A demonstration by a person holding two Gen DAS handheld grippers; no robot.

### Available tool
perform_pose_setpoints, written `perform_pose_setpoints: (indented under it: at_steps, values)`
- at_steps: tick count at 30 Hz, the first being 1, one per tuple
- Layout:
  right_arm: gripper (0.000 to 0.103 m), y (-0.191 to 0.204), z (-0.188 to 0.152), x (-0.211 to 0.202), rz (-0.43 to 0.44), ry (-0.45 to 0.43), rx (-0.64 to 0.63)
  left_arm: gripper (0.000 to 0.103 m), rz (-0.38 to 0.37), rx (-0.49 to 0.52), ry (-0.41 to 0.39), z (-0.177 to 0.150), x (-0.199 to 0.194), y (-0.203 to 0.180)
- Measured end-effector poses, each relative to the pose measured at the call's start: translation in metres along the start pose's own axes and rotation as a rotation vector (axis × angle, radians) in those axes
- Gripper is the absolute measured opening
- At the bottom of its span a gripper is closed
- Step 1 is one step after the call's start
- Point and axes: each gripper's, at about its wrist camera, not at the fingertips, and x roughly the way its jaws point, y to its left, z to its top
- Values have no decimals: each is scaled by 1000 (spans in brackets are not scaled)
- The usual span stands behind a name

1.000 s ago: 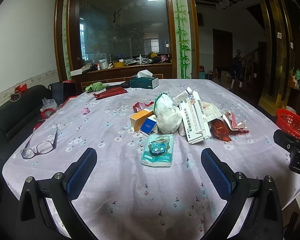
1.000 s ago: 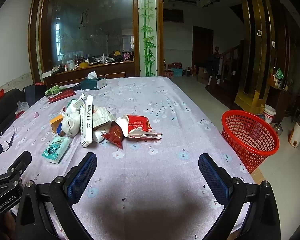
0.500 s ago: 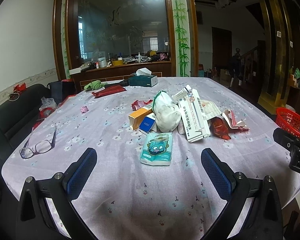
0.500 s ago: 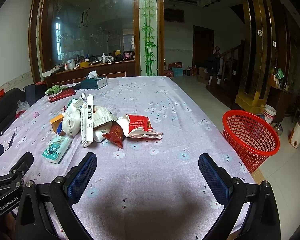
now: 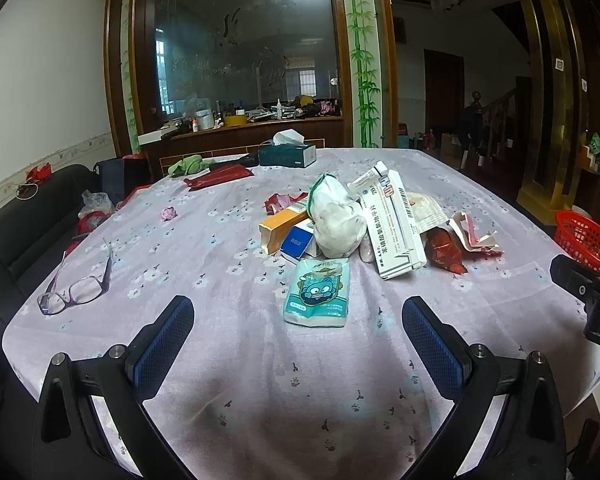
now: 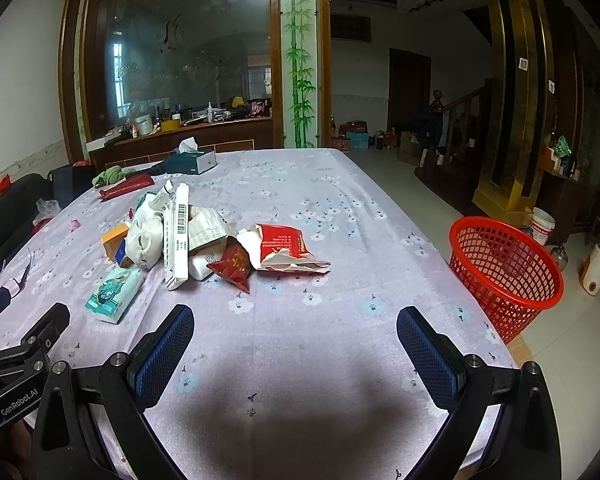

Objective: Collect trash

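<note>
1. My left gripper (image 5: 298, 322) is spread wide and empty over the counter's (image 5: 204, 248) near edge; my right gripper (image 6: 295, 330) is just as wide, blue ribbed pads bare.
2. Just beyond lies a soft rectangular tissue pack (image 5: 318, 292), long axis running toward the far edge.
3. Mid-counter, the trash pile (image 5: 364, 224): crumpled white bag, long white carton (image 5: 396, 224) pointing away, glossy red wrappers (image 6: 284, 248).
4. A red mesh plastic basket (image 6: 504, 268) stands on the floor off the right edge.

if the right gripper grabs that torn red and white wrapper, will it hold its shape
Probably not. The torn wrapper looks thin, crumpled and ripped open, so it should crush flat and flop. It likely weighs little. Its torn edges may tear further.
</note>
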Motion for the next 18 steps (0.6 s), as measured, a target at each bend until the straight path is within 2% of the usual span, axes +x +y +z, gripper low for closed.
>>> perform_pose_setpoints:
  at_steps: [5, 8, 10, 12, 15, 18]
  values:
    - [99, 1, 3, 4, 47, 13, -1, 103, -8, 9, 13, 4, 5, 9]
    - [97, 5, 10, 10, 155, 42, -23, 103, -24, 9, 41, 14, 11, 25]
    - [92, 8, 17, 16, 225, 67, -34, 103, -27, -1, 58, 22, 16, 38]
    - [77, 13, 23, 25, 294, 110, -38, 103, -40, -22, 90, 34, 25, 58]
    - [65, 17, 31, 43, 357, 176, -23, 103, -44, -42, 122, 51, 40, 87]
    - [65, 19, 36, 51, 387, 199, 0, 103, -9, -52, 141, 71, 60, 117]
